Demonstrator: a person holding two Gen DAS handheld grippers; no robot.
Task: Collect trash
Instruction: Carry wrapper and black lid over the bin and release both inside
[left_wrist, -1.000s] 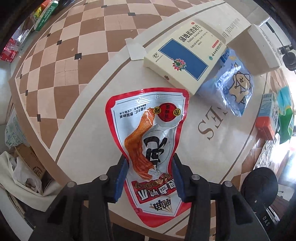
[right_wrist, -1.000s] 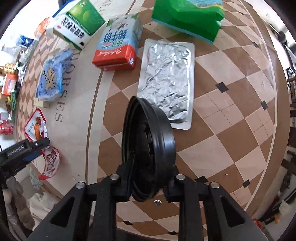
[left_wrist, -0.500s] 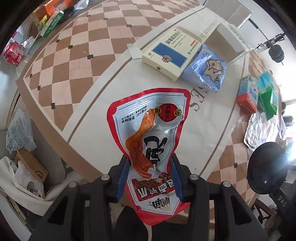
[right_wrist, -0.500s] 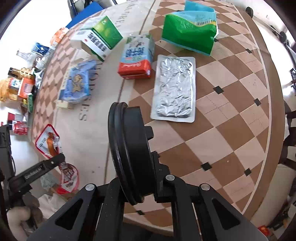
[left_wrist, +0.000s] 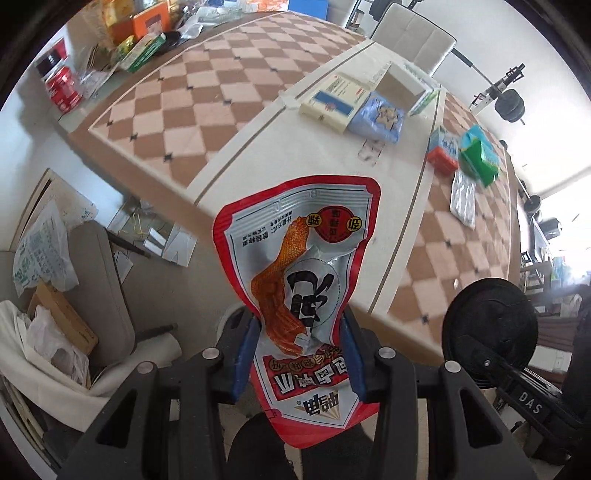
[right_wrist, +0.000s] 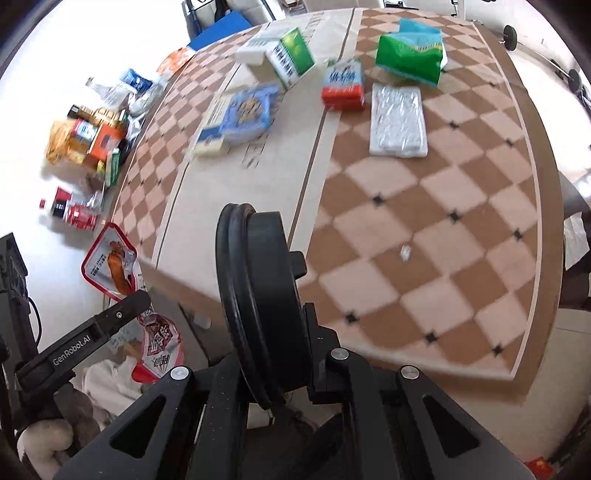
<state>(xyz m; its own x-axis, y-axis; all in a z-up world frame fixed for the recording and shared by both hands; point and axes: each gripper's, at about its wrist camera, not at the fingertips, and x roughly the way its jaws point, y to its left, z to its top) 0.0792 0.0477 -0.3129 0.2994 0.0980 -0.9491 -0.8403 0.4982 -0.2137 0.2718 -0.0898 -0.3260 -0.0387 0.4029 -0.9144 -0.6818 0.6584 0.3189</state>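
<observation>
Left wrist: left claw (left_wrist: 299, 360) pinches red-silver foil snack pouch (left_wrist: 299, 266), light, crinkly, slippery | right claw (right_wrist: 275, 369) clamps rigid black round plastic lid (right_wrist: 258, 295) by rim

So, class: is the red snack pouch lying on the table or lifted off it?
Lifted. The left gripper pinches the red snack pouch by its sides, and it hangs past the table edge, above the floor.

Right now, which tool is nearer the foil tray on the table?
Right. The right tool, holding a black lid, is closer to the foil tray; the left tool, holding a snack pouch, hangs beyond the table's far side.
</observation>
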